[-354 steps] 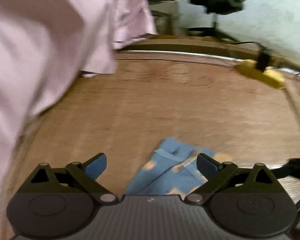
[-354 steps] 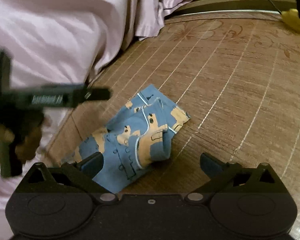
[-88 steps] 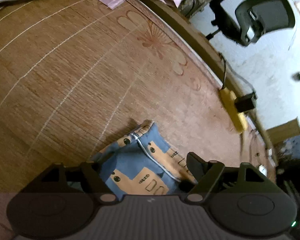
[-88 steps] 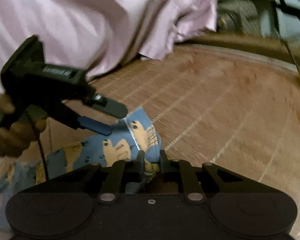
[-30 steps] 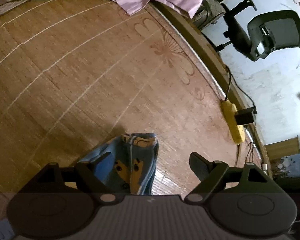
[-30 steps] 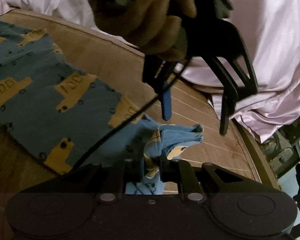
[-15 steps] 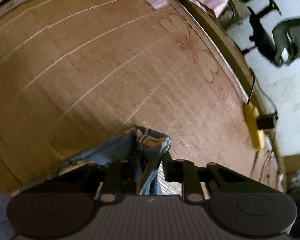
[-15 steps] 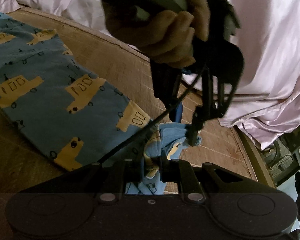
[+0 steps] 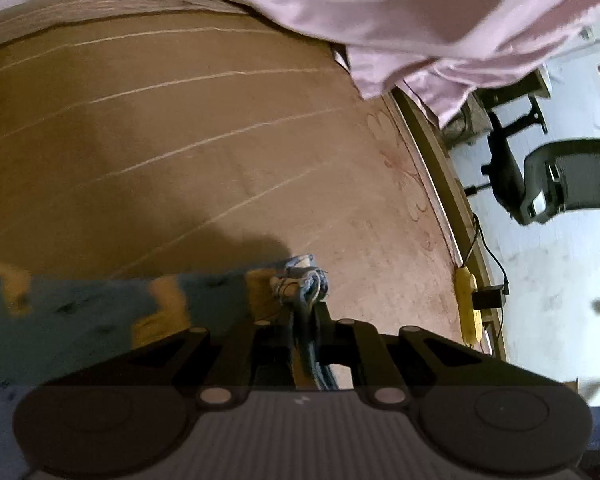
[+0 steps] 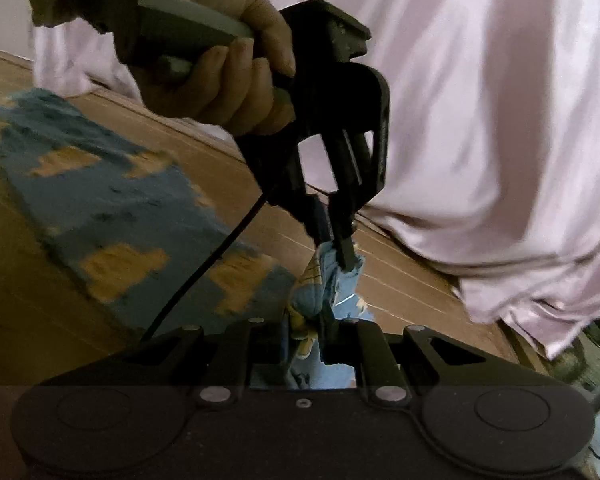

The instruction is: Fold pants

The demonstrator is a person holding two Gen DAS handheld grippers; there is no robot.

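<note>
Left gripper [image 9: 305,312] has just clamped the blue pants [image 10: 112,204] beside the closed right gripper [image 10: 306,332] (both now pinching fabric), ready to fold.

A woven bamboo mat [image 9: 180,140] covers the bed; pink sheet [image 9: 420,20] bunched behind — office chair [image 9: 560,180] on pale floor [image 9: 548,280].

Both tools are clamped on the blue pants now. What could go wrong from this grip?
The left tool and right tool pinch the pants at nearly the same bunched spot, so a lift may drag a wad rather than a clean edge. The left tool's cable crosses the fabric and could snag. The pink sheet lies close.
</note>
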